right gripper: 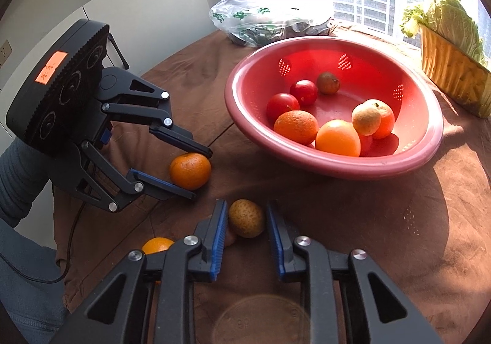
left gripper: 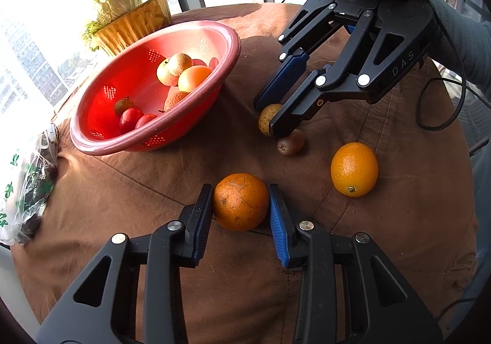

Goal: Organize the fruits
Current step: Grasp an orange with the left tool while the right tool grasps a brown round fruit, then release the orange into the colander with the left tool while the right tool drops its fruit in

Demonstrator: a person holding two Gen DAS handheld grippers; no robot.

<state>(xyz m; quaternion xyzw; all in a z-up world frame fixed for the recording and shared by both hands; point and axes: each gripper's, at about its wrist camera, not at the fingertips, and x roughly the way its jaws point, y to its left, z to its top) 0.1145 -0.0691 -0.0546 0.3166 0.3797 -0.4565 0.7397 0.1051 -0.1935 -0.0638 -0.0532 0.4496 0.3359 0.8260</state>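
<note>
A red colander bowl [left gripper: 101,141] [right gripper: 337,169] on the brown cloth holds several oranges, tomatoes and small brown fruits. My left gripper [left gripper: 241,205] [right gripper: 202,175] has its fingers against both sides of a rough orange [left gripper: 241,202] [right gripper: 190,171] resting on the cloth. My right gripper [right gripper: 247,222] [left gripper: 266,118] is open around a yellowish speckled pear [right gripper: 246,218] [left gripper: 267,122], with gaps on both sides. A small brown kiwi-like fruit [left gripper: 291,143] lies beside the pear. A smooth orange [left gripper: 354,169] [right gripper: 157,245] lies further right.
A golden box with a cabbage [left gripper: 119,3] [right gripper: 451,18] stands behind the bowl by the window. A plastic bag of dark greens [left gripper: 27,178] [right gripper: 270,21] lies at the table's edge. A black cable [left gripper: 442,116] hangs at the right.
</note>
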